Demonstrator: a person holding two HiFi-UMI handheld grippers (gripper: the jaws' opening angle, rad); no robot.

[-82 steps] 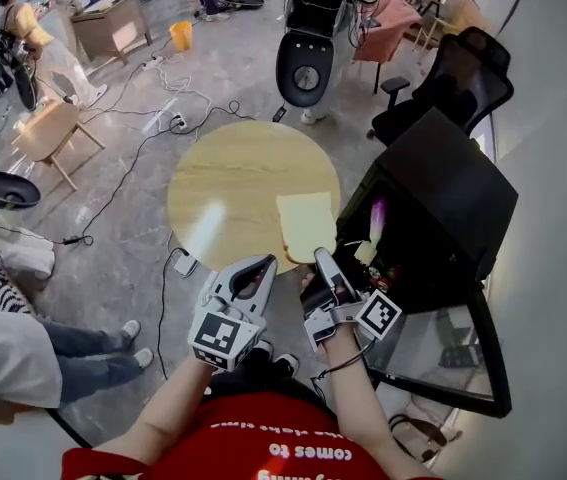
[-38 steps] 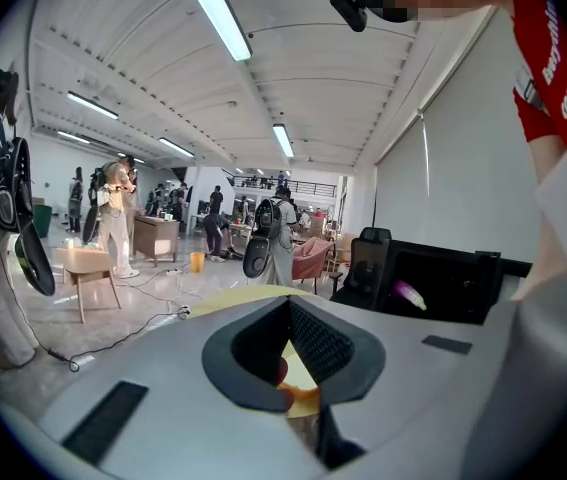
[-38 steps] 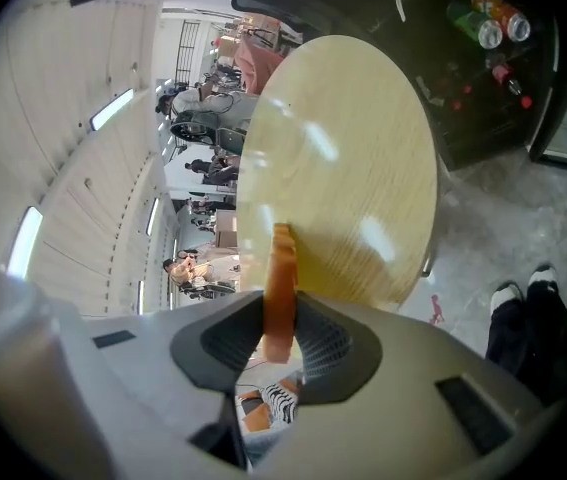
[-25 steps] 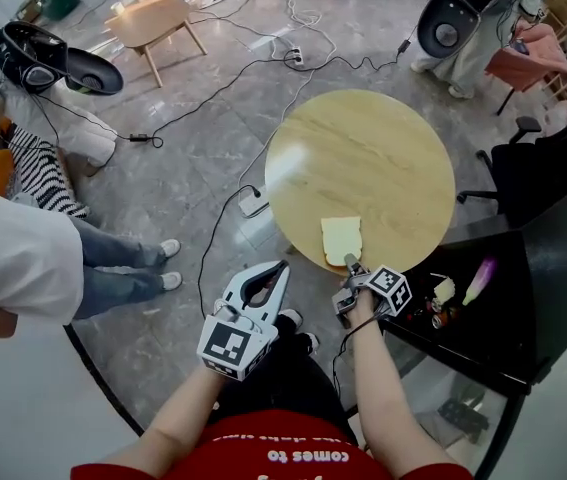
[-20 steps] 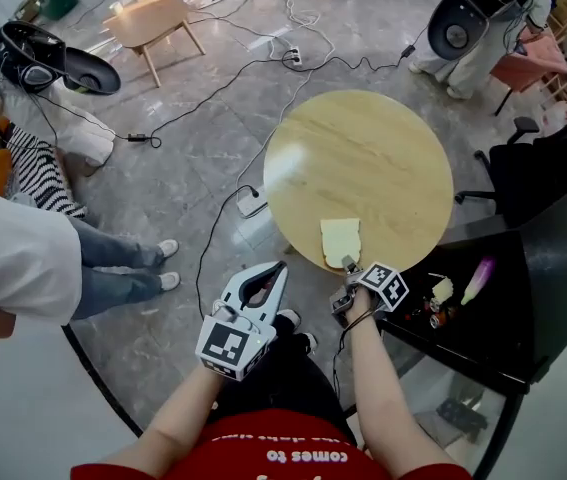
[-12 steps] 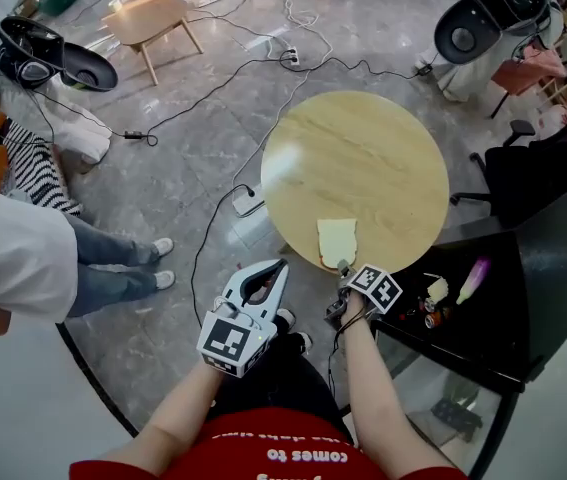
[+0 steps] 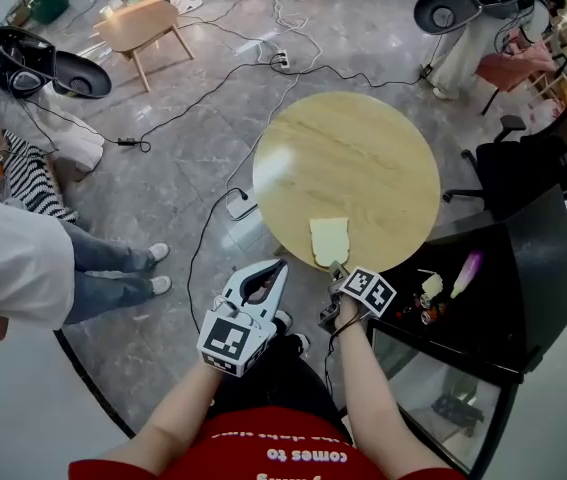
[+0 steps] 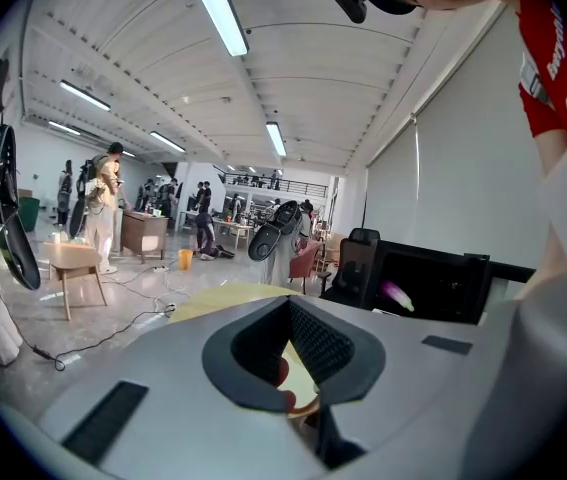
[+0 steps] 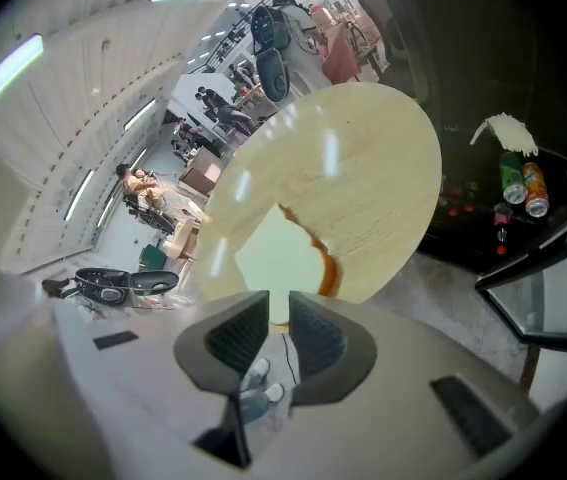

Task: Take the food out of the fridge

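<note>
A pale slice of bread (image 7: 329, 240) lies flat on the round wooden table (image 7: 363, 158), close to its near edge. My right gripper (image 7: 335, 266) hangs just off the bread's near edge, pointing down at it. Its jaws have just been closing and stand a narrow gap apart with nothing between them. In the right gripper view the bread (image 9: 278, 258) shows just past the right gripper (image 9: 279, 303). My left gripper (image 7: 283, 265) is held over the floor left of the table, tips together and empty. The left gripper (image 8: 288, 303) also faces the table.
The black fridge (image 7: 523, 268) stands at the right, its glass door (image 7: 433, 388) swung open toward me. Inside are drink cans (image 9: 518, 183), a white food item (image 9: 503, 128) and a purple-lit item (image 7: 468, 266). Cables cross the floor. A person's legs (image 7: 113, 278) stand at left.
The right gripper has drawn back a little from the bread's near edge and rolled; the bread stays on the table. The left gripper has kept still.
</note>
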